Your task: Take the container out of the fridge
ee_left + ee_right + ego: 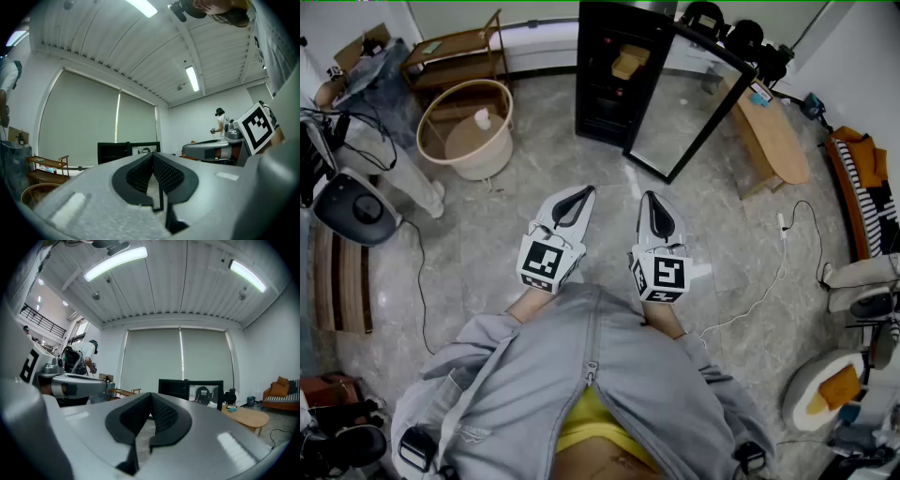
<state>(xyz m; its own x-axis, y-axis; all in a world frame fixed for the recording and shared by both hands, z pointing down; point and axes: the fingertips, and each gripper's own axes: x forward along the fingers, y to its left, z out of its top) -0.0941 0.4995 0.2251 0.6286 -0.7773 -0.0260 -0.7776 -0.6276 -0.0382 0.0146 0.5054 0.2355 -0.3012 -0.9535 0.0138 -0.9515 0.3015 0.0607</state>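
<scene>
**Approach phase, nothing grabbed yet**

Left tongs (584,192) and right tongs (649,199) were both pressed together at the tips with nothing between them. They were held level, side by side. Fridge (592,94) stood straight ahead of them, well apart. Its door (689,108) was already swung open, ahead and to the right of the right tongs. Container (629,63), a tan box, sat on an upper shelf inside, ahead of both tongs and roughly in line with the gap between them. Neither pair touched anything.

My read: the step in hand was the walk-up, reach not started. Next move called for closing the distance across the floor (534,169) and spreading one pair of tongs before entering the cabinet. Then go in level at shelf height and pinch the box by its sides. Right tongs looked nearer in line but would have to clear the door edge. Couldn't tell how the box was seated or how heavy it was.
</scene>
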